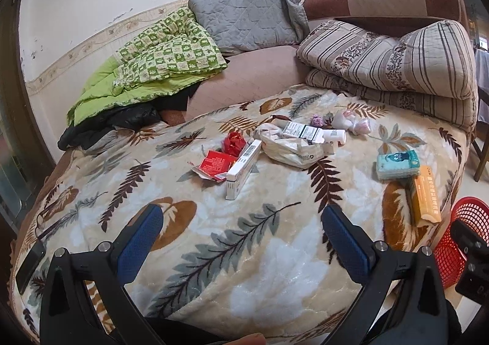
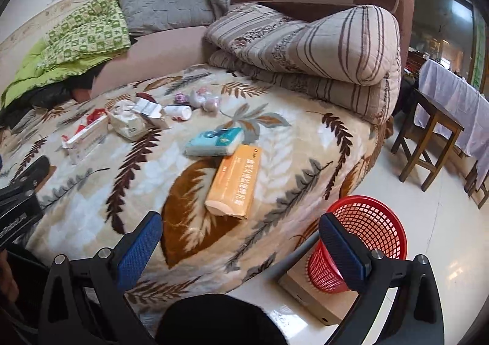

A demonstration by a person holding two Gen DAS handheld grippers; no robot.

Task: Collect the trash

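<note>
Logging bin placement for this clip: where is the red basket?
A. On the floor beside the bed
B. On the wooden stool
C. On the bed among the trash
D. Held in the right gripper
A: the red basket stands on the floor by the bed edge, untouched by either gripper.

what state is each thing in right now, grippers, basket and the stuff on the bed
left gripper: open, empty, above the blanket
right gripper: open, empty
red basket: upright on a flat box on the floor, beside the bed
orange tissue pack: lying flat near the bed edge
teal tissue pack: lying flat
long white box: on its side
red wrapper: torn open
white bottle: lying down
</note>
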